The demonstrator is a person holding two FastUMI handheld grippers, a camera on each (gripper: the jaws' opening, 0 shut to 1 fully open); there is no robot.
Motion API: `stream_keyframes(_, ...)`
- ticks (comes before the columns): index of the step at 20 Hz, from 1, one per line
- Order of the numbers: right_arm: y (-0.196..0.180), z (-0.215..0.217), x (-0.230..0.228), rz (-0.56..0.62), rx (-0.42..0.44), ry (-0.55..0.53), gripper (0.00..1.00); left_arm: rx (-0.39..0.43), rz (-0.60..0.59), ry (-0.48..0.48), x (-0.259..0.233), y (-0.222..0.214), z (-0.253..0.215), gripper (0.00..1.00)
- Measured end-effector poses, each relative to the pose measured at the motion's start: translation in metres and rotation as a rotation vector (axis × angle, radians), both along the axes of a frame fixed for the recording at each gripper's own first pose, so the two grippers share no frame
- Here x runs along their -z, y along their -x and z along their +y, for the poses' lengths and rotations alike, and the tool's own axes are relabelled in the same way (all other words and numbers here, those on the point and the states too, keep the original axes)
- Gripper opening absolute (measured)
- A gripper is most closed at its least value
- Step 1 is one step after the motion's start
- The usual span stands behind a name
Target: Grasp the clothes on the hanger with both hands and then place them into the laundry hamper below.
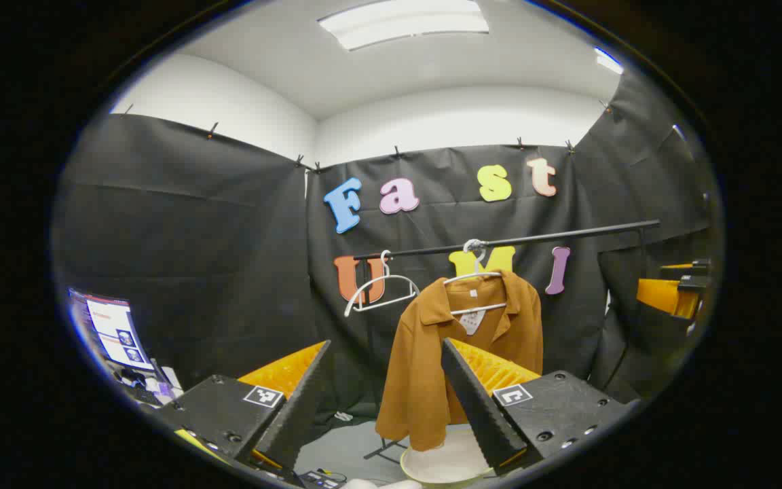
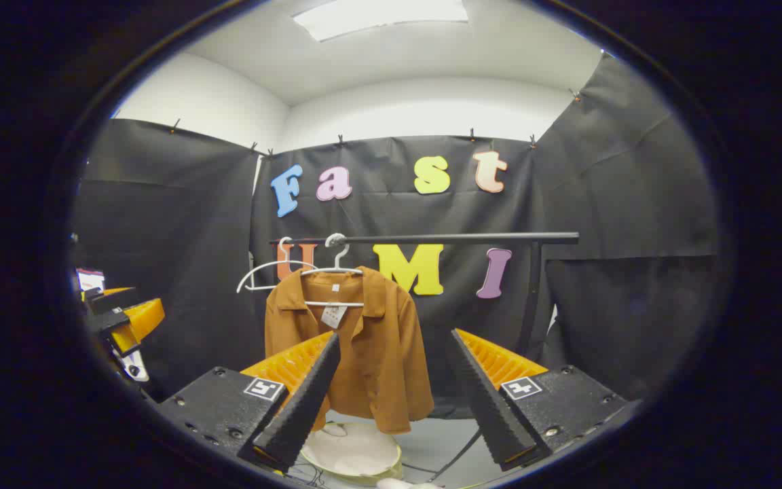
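**Left gripper view: shirt ahead of both grippers, hamper below it**

Left gripper view places the brown shirt (image 1: 462, 353) straight ahead on a white hanger (image 1: 476, 285), its long axis hanging vertically from the black rail (image 1: 567, 234). Left gripper (image 1: 385, 401) and right gripper (image 2: 394, 390) both hold their fingers spread, gripping nothing, well apart from the cloth. The white laundry hamper (image 2: 354, 451) sits directly beneath the hem. An empty hanger (image 1: 377, 292) hangs beside the shirt; judged no obstacle.

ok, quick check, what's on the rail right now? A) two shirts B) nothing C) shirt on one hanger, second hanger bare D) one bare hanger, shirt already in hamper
C: the brown shirt hangs on one white hanger, and a second white hanger beside it is bare, both on the black rail.
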State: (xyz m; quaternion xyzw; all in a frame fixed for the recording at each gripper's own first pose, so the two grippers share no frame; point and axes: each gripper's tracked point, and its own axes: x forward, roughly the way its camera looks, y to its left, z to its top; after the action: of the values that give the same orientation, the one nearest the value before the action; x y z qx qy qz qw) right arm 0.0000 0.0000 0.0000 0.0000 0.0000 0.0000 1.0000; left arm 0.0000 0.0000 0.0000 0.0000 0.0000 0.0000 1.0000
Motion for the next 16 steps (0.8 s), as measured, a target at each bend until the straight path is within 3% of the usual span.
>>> stream_keyframes(16,0.019,-0.001,0.005,0.000,0.021,0.001,1.00,0.030,-0.009,0.033,0.001,0.015,0.002,1.00)
